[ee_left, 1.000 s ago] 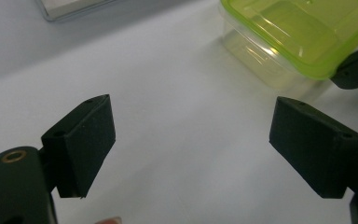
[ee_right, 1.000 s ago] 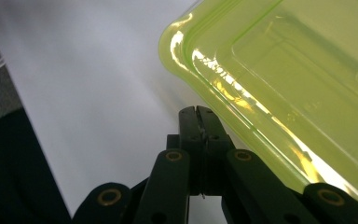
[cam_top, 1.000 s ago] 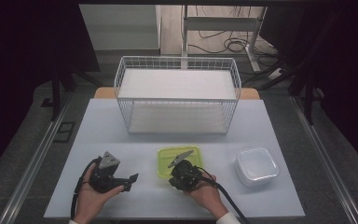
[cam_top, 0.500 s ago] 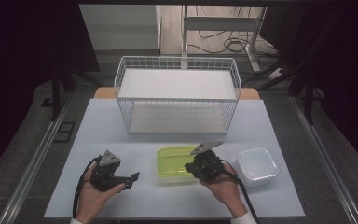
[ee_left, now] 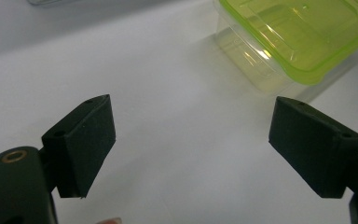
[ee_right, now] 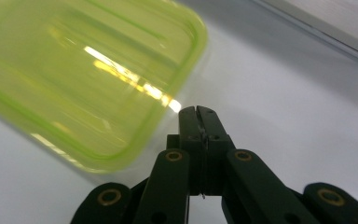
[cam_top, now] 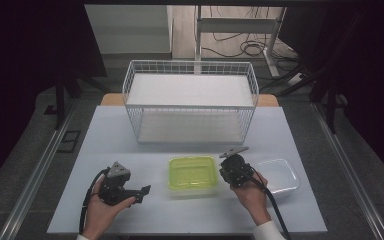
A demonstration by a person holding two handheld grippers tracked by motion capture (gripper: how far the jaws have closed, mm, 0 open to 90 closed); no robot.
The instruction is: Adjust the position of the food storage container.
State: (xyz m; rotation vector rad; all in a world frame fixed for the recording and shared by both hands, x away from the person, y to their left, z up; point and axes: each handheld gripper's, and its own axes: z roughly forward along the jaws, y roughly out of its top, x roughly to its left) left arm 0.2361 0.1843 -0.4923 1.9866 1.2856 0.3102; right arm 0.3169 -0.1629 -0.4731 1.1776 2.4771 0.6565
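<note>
Right tool [cam_top: 228, 161] is sitting with its jaws pressed fully together, nothing between them (pads meeting flat in the right gripper view [ee_right: 198, 116]). The green-lidded container [cam_top: 192, 173] is lying just beside this tool, on its left side in the high view, close to the jaw tips but not visibly touching; in the right gripper view the green lid [ee_right: 74, 79] is showing blurred, ahead and to the left of the closed tips. A clear container [cam_top: 279, 175] is resting on the tool's other side, near the person's right hand [cam_top: 250, 192].

Left tool [cam_top: 139, 192] is being held with jaws spread wide, empty, above the white surface [cam_top: 130, 135]. In the left gripper view [ee_left: 191, 135] the green-lidded container [ee_left: 298, 37] is lying ahead and to the right, apart from both pads. The left hand [cam_top: 102, 210] is gripping the tool body. A white wire basket [cam_top: 190, 105] is standing well beyond both tools.
</note>
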